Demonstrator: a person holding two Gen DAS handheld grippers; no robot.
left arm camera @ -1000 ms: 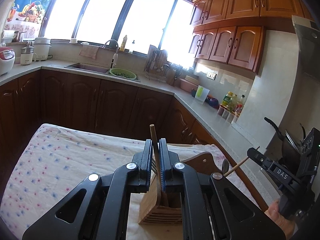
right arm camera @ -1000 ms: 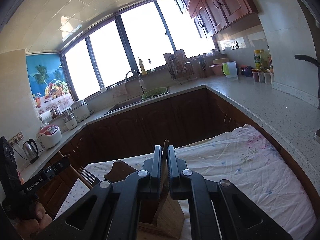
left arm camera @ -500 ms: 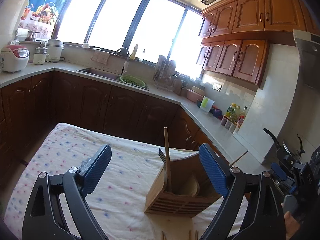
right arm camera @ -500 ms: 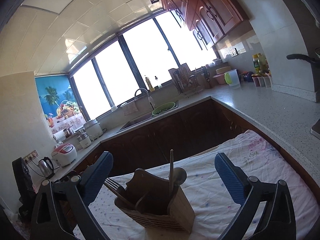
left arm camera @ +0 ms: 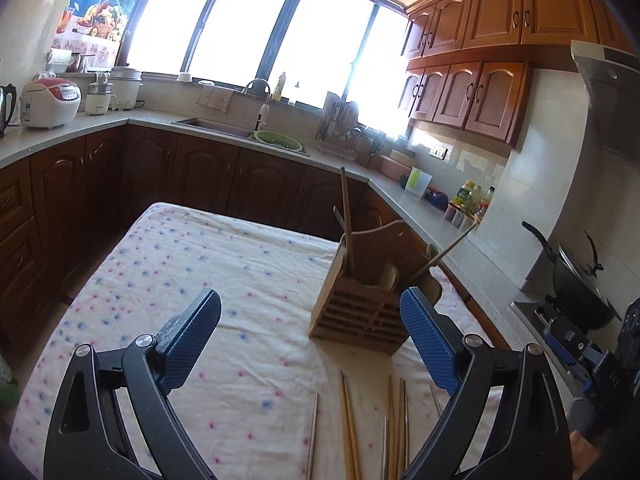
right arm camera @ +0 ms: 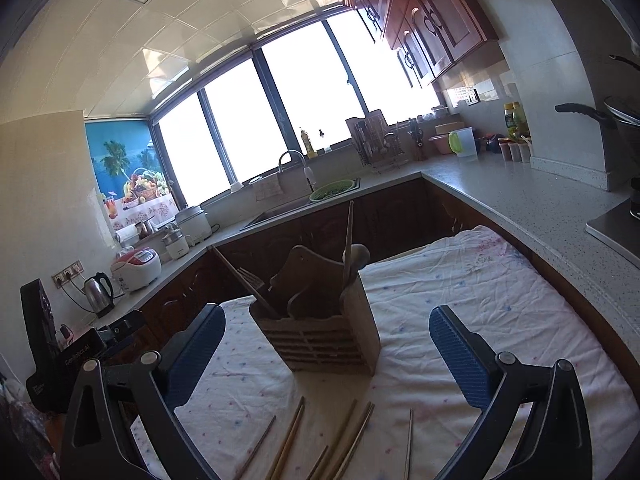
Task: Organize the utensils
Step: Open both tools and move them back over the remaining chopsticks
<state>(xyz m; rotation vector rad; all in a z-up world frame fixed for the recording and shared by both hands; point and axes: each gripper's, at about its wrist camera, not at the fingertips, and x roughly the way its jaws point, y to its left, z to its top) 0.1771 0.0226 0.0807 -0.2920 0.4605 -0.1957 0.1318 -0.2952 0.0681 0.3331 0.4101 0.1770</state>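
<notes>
A slatted wooden utensil holder (left arm camera: 360, 308) (right arm camera: 320, 336) stands on the spotted tablecloth (left arm camera: 200, 272) (right arm camera: 480, 292). It holds a fork (left arm camera: 347, 216) (right arm camera: 244, 280), a spoon (left arm camera: 444, 252) (right arm camera: 354, 256) and other wooden-handled pieces. Several loose chopsticks (left arm camera: 372, 420) (right arm camera: 328, 440) lie on the cloth in front of it. My left gripper (left arm camera: 310, 342) is open and empty, short of the holder. My right gripper (right arm camera: 326, 356) is open too, empty, with the holder beyond its blue pads. The right gripper's body (left arm camera: 592, 352) shows at the left view's right edge.
Dark wooden cabinets and a grey counter (right arm camera: 532, 200) wrap around the table. On the counter are a sink (left arm camera: 216, 126), a green colander (left arm camera: 278, 140), a rice cooker (left arm camera: 50, 102), a kettle (right arm camera: 98, 288) and bottles (left arm camera: 472, 200). A black wok (left arm camera: 576, 280) sits at the right.
Both grippers opened and let go of the utensils they held in the holder. Both then drew back from the holder, bringing the loose chopsticks into view.
</notes>
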